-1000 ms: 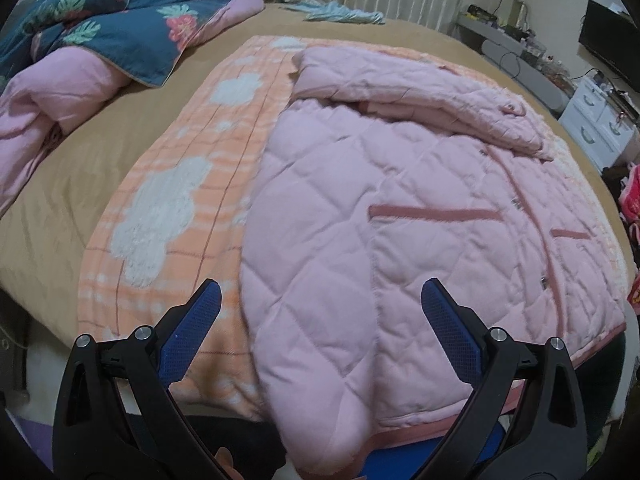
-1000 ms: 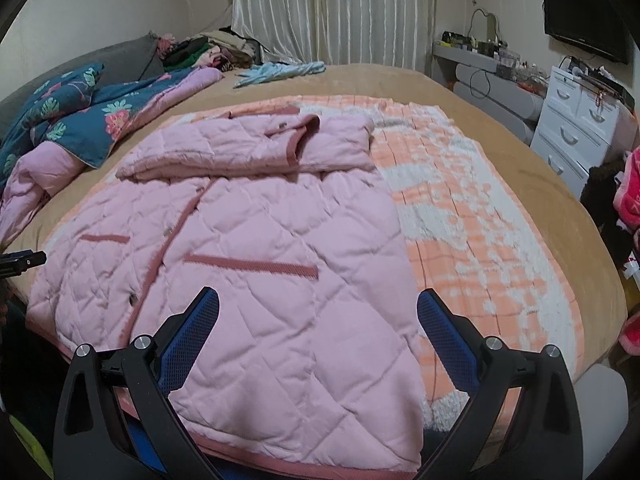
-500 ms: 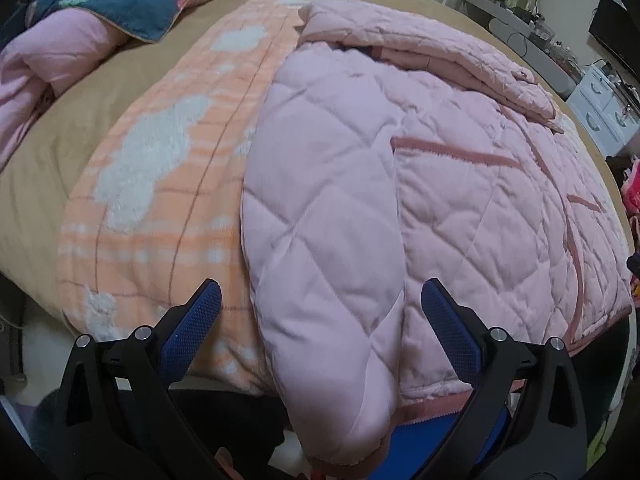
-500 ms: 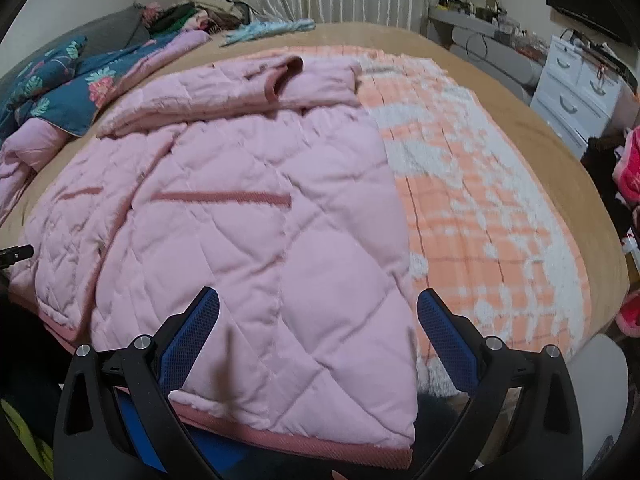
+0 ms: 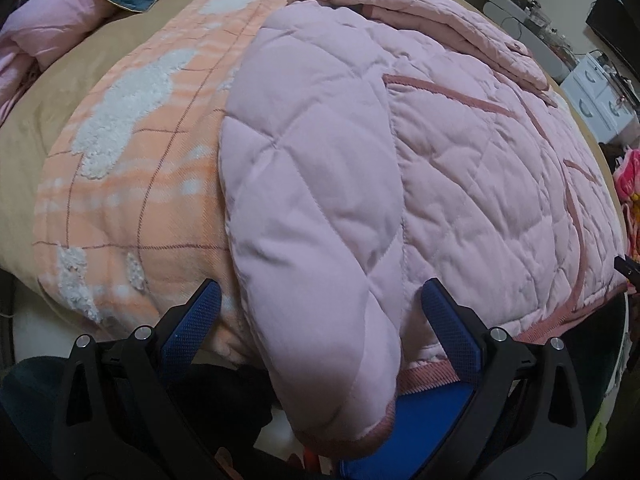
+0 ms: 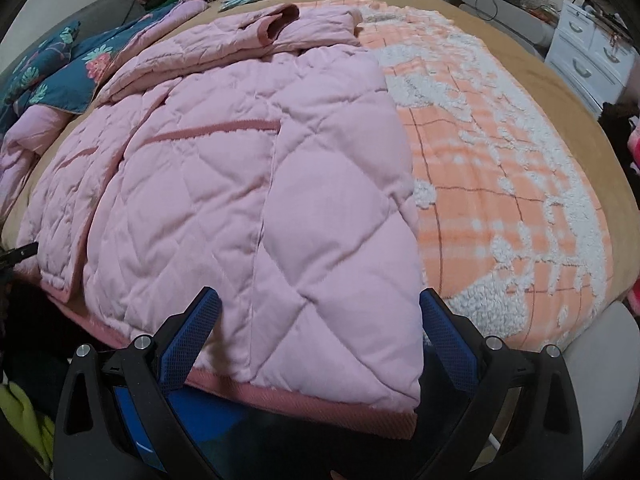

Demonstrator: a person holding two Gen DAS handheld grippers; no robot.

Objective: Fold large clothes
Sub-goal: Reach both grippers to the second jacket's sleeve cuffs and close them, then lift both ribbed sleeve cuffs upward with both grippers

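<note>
Both grippers have moved in closer to the jacket (image 5: 460,168) lying on the blanket (image 5: 132,168). The left gripper (image 5: 320,312) and right gripper (image 6: 316,320) gape wide, straddling its hem corners, apparently gripping nothing yet.

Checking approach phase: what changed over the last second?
Both grippers moved in toward the bottom hem of the pink quilted jacket: left gripper at its corner, right gripper at the other. Both stay open, nothing grasped. Jacket and orange blanket unmoved.
</note>
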